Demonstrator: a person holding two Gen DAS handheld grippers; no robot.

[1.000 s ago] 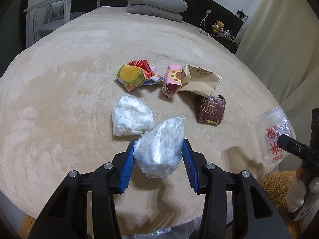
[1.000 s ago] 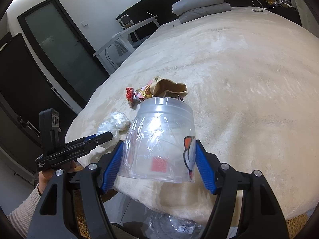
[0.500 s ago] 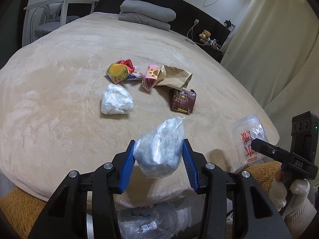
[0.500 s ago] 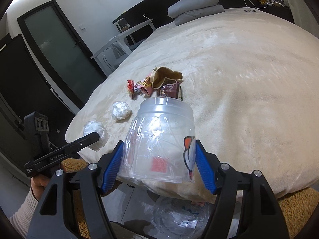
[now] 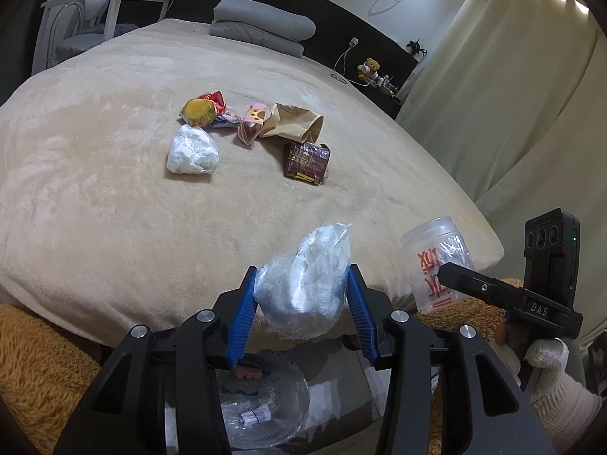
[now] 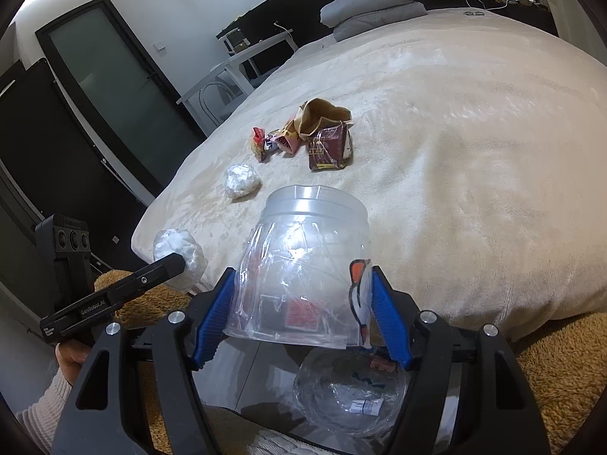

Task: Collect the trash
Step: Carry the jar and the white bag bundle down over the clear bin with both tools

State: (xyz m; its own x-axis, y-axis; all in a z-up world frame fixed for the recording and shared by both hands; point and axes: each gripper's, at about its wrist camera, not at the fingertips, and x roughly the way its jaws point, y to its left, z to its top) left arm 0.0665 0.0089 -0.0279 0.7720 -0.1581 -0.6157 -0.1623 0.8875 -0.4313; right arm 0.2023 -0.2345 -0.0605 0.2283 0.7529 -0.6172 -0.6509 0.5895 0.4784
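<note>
My left gripper [image 5: 301, 313] is shut on a crumpled white plastic wad [image 5: 303, 284], held past the bed's near edge; the same wad [image 6: 180, 252] shows in the right wrist view. My right gripper [image 6: 303, 309] is shut on a clear plastic jar [image 6: 303, 265] with red print, also visible as the jar [image 5: 436, 261] at the right of the left wrist view. On the beige bed [image 5: 95, 189] lie a second white wad [image 5: 191, 151], a yellow-red wrapper [image 5: 203, 112], a pink wrapper [image 5: 252, 127], a brown paper bag [image 5: 294, 125] and a dark red packet [image 5: 307, 161].
On the floor below both grippers sits a clear plastic bag-lined bin [image 5: 261, 405] with some scraps inside, seen too as the bin [image 6: 349, 394]. A brown fuzzy rug [image 5: 34, 360] lies by the bed. Grey pillows [image 5: 261, 26] sit at the head. Curtains [image 5: 512, 94] hang at right.
Both grippers have drawn back from the bed with their loads. The left one now hangs over the floor bin, and the jar has come closer to it.
</note>
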